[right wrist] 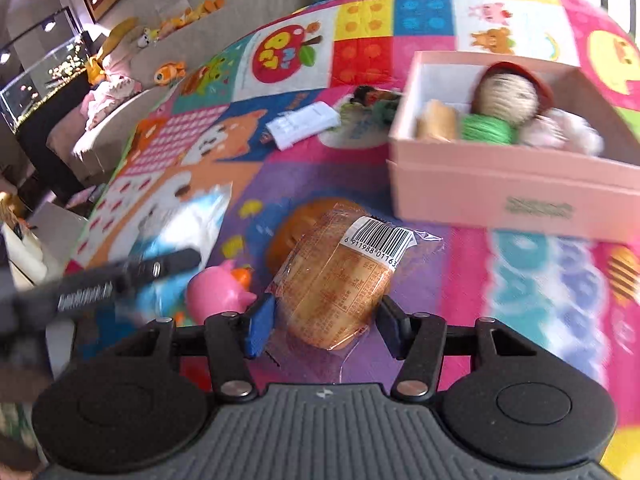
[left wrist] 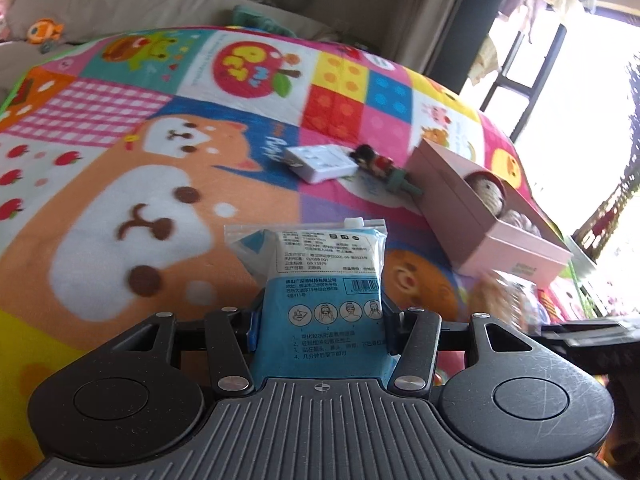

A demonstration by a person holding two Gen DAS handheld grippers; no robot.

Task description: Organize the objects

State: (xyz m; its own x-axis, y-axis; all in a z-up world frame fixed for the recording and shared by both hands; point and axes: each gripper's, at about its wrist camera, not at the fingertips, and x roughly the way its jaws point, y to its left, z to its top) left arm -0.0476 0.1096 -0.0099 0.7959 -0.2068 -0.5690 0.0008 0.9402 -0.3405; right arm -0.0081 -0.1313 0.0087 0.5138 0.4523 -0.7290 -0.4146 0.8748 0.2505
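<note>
Firmly in left gripper [left wrist: 318,330] jaws, crinkly blue pouch [left wrist: 320,280]; right gripper [right wrist: 324,326] jaws pinching plastic-wrapped bun [right wrist: 340,276].

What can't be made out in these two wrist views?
- Open pink cardboard box, left wrist view: its near wall hides most of the contents.
- Blue and white sachet in a clear zip bag, left wrist view: lower end hidden behind the left gripper.
- Clear-wrapped golden bun, right wrist view: whether the right gripper pads press it; print too blurred to read.
</note>
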